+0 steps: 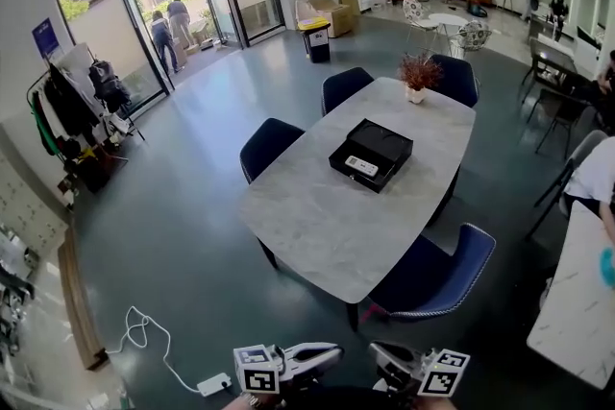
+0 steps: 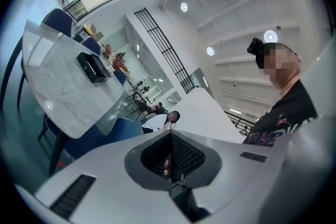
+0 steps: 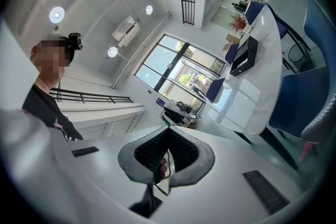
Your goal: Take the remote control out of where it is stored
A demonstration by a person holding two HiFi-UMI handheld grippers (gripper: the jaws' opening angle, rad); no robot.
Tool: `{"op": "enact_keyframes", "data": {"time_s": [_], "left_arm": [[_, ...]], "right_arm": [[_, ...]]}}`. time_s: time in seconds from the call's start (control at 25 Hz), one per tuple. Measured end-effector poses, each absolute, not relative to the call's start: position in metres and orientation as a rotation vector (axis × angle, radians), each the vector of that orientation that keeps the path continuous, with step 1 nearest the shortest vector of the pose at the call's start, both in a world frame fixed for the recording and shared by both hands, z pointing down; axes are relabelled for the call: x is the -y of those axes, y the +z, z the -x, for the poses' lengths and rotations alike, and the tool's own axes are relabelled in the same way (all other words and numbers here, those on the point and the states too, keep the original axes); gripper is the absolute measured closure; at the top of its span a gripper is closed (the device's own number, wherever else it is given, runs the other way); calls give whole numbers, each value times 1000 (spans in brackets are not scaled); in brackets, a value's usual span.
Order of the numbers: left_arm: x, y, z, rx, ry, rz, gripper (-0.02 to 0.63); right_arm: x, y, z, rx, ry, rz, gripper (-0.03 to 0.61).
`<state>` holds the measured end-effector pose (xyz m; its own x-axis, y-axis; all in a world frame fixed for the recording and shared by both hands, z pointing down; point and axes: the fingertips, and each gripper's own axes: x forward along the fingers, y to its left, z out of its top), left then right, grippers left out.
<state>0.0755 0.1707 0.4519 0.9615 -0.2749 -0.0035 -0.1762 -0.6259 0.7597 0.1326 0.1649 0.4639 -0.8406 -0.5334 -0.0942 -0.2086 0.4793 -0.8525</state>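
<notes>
Left gripper (image 1: 333,354): bottom edge of the head view, jaws pressed together, nothing between them.
Right gripper (image 1: 378,351): just beside the left, jaws likewise closed, empty.
Remote control (image 1: 361,166): lies in the black box (image 1: 388,143), well apart from both grippers.
Black box: on the marble table (image 1: 322,226), towards the potted plant (image 1: 419,75).

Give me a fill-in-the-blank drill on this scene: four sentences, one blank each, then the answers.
1. The white remote control lies inside an open box whose colour is ___.
2. The chairs around the marble table are upholstered in ___.
3. Seen in the head view, the potted plant stands at the table's ___ end.
4. The left gripper and right gripper both have jaws that are ___.
Missing words: black; blue; far; shut.
</notes>
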Motion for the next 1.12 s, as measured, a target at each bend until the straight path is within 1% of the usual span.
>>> {"op": "enact_keyframes", "data": {"time_s": [0.16, 0.32, 0.72, 0.96, 1.12], "left_arm": [[-142, 454, -34, 298, -143, -2262, 607], [-120, 459, 5, 280, -136, -2249, 607], [-88, 466, 90, 242, -147, -2207, 607], [-81, 473, 119, 217, -182, -2184, 608], [-82, 473, 126, 213, -223, -2164, 607]], "right_arm": [[-135, 462, -95, -2429, -1237, 689, 568], [-118, 470, -55, -2347, -1290, 675, 569], [-92, 477, 18, -2289, -1292, 772, 569], [-79, 472, 40, -2345, -1249, 851, 568], [-74, 471, 36, -2343, -1269, 884, 569]]}}
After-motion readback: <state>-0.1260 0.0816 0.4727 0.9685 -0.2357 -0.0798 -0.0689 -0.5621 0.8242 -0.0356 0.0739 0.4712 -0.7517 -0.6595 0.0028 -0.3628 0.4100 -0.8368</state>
